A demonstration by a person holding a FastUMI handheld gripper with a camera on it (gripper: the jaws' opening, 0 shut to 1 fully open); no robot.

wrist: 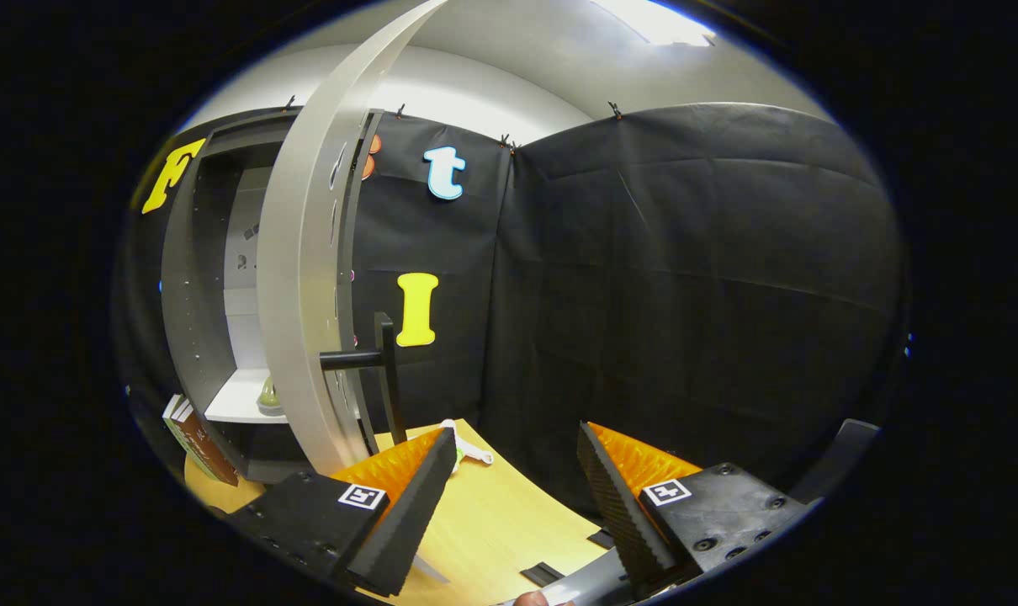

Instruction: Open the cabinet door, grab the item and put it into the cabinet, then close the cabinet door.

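The cabinet (pixel 191 286) stands at the left with its grey door (pixel 303 278) swung out edge-on toward me. A black bar handle (pixel 379 358) sticks out from the door, just beyond my left finger. On the white shelf (pixel 235 400) inside the cabinet sits a small pale green item (pixel 267 396). My gripper (pixel 517 454) is open with nothing between its fingers, held low over the wooden table (pixel 496 513) to the right of the door.
A small white object (pixel 471 450) lies on the table just past my left finger. Books (pixel 196 442) lean against the cabinet's lower left side. Black cloth walls close off the back and right. A fingertip (pixel 532 598) shows below the gripper.
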